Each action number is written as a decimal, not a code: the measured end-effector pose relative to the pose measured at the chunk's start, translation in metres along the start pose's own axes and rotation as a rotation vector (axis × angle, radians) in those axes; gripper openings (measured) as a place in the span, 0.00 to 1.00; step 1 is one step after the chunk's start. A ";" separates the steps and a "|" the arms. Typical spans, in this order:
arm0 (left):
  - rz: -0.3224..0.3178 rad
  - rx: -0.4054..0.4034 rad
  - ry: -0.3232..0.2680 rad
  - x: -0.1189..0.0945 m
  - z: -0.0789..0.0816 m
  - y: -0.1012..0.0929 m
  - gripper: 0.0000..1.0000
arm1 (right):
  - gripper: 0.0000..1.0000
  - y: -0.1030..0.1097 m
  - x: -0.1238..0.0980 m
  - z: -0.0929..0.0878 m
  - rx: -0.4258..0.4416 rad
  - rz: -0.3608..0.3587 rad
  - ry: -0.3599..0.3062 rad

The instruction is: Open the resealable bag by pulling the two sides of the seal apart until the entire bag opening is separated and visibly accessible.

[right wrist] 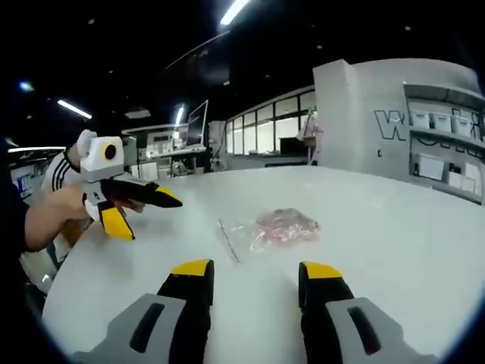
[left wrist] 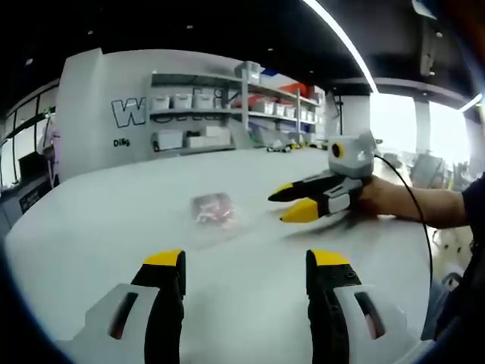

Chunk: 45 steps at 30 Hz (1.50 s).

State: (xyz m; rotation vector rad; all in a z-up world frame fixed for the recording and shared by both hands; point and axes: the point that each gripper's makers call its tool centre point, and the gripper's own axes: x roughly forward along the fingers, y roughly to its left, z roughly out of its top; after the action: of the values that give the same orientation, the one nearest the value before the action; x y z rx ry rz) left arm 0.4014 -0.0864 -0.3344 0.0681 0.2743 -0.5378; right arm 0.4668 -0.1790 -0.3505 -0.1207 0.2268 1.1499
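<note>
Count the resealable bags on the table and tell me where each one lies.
1. A single clear bag holding something pinkish-red lies flat on the white table, ahead of both open grippers, touched by neither.

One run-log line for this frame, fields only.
phase: approach | bag: flat on table, seal unopened | left gripper: open, empty | right gripper: open, empty

Large dark outlined lettering on the white wall (left wrist: 106,106) begins with a "W"; shelving (left wrist: 204,114) covers the rest of the word. Smaller dark print sits below it, too blurred to read. In the right gripper view the same wall (right wrist: 364,114) shows the "W" again, the following letters unclear
</note>
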 end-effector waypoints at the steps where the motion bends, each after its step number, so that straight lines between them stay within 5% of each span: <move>1: -0.002 -0.002 -0.001 0.000 0.000 0.000 0.64 | 0.43 0.000 0.000 0.000 -0.001 0.001 0.001; 45: 0.011 -0.008 0.000 0.022 0.001 0.017 0.63 | 0.41 -0.001 0.000 0.000 -0.005 0.002 0.000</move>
State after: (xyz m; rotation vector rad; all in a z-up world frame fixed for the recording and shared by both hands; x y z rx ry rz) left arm 0.4283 -0.0829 -0.3395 0.0613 0.2760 -0.5259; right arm 0.4673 -0.1795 -0.3506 -0.1246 0.2244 1.1526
